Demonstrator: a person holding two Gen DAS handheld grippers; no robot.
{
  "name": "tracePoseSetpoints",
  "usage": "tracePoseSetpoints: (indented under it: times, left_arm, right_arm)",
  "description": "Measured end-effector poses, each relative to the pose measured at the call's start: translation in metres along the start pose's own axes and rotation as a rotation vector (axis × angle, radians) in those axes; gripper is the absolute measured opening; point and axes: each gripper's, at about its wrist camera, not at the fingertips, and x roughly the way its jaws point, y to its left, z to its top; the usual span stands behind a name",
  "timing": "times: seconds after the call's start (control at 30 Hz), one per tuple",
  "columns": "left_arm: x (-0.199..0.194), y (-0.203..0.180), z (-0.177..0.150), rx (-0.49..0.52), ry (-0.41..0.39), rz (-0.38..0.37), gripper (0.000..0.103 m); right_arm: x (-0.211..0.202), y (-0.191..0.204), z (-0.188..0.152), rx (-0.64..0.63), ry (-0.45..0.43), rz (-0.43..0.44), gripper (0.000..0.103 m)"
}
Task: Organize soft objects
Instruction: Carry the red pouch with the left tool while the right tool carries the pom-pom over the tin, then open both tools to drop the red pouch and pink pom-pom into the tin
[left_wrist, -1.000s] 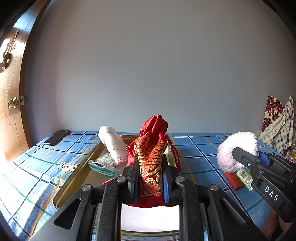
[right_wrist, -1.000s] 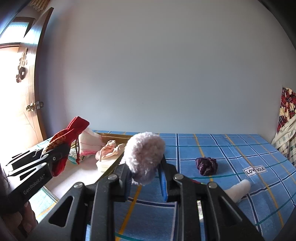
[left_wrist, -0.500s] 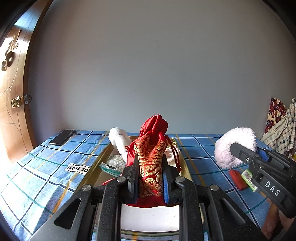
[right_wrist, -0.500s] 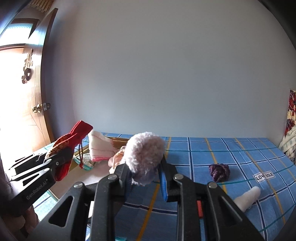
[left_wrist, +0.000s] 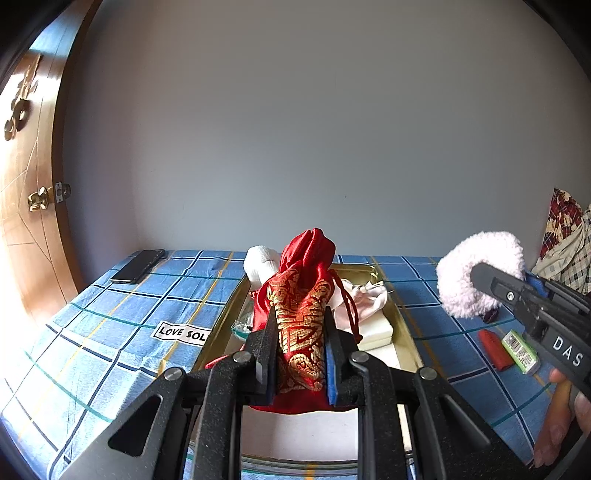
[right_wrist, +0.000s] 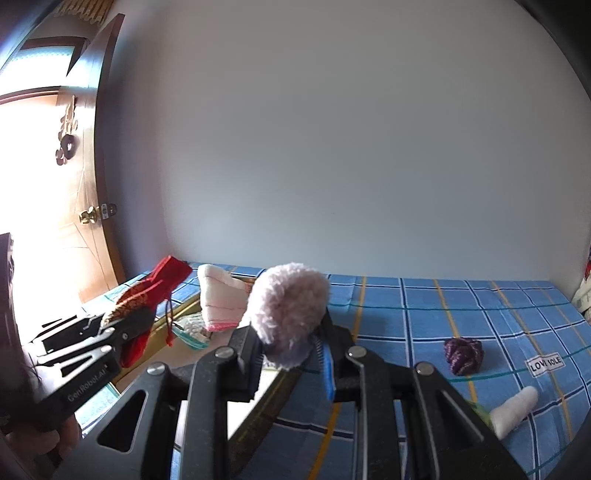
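Over the bed, the gold tray waits below. Left hand-held gripper pinches the red pouch above it; right hand-held gripper pinches the fluffy puff beside. Next, I'd say: lower and release both inside.

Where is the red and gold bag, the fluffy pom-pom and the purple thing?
red and gold bag (left_wrist: 300, 325): left wrist view, on its gold pattern between the fingers.
fluffy pom-pom (right_wrist: 288, 306): right wrist view, middle of the fluff.
purple thing (right_wrist: 463, 355): right wrist view, its middle, lying on the blue checked cloth.
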Motion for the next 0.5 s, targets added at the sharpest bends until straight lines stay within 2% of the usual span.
tracePoseSetpoints:
  times: [0.33, 0.37, 0.5]
  left_arm:
    - [0.009, 0.011, 0.014, -0.001, 0.062, 0.019, 0.021]
    - [0.009, 0.010, 0.016, 0.038, 0.059, 0.057, 0.021]
    - [0.012, 0.013, 0.022, 0.049, 0.069, 0.073, 0.021]
  right_arm:
    - [0.025, 0.018, 0.013, -0.016, 0.056, 0.066, 0.025]
    - [0.027, 0.019, 0.013, -0.015, 0.063, 0.072, 0.025]
    - [0.036, 0.022, 0.013, -0.013, 0.091, 0.086, 0.025]
